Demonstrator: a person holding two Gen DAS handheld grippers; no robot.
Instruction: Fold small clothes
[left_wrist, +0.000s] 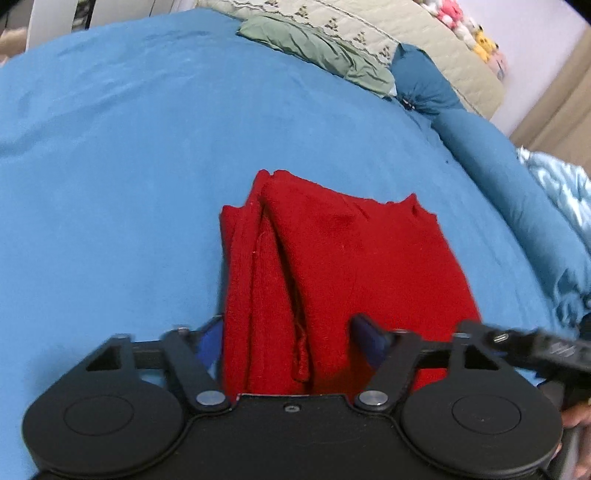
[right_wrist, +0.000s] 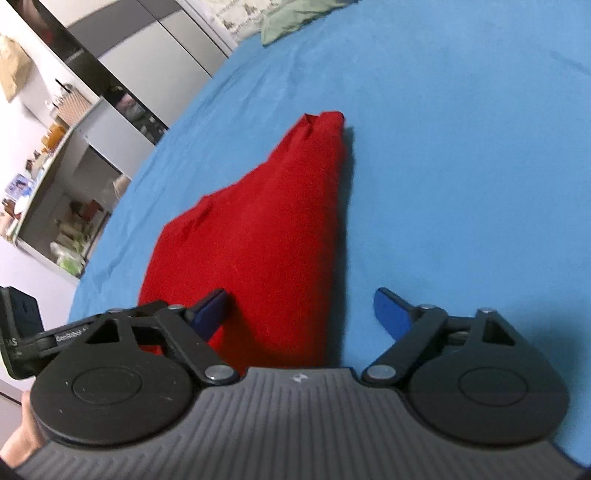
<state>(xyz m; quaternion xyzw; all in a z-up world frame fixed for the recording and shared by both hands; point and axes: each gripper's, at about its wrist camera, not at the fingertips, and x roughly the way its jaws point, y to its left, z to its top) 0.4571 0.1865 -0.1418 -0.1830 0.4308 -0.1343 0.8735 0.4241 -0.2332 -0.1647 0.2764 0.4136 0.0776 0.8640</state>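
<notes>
A red knitted garment (left_wrist: 332, 266) lies folded in layers on the blue bedsheet (left_wrist: 129, 166). My left gripper (left_wrist: 291, 336) is open, its blue-padded fingers straddling the garment's near left edge. In the right wrist view the same red garment (right_wrist: 266, 236) stretches away from me. My right gripper (right_wrist: 301, 312) is open over its near right edge: the left finger rests on the cloth, the right finger is over the sheet. Part of the right gripper (left_wrist: 535, 343) shows at the lower right of the left wrist view. Part of the left gripper (right_wrist: 22, 332) shows at the left edge of the right wrist view.
A folded green cloth (left_wrist: 317, 51) and a beige quilt (left_wrist: 406, 40) lie at the far side of the bed, with a blue pillow (left_wrist: 428, 81) and plush toys (left_wrist: 469, 29). A light blue satin cover (left_wrist: 561, 192) lies at right. Shelves and cabinets (right_wrist: 66, 177) stand beyond the bed's left edge.
</notes>
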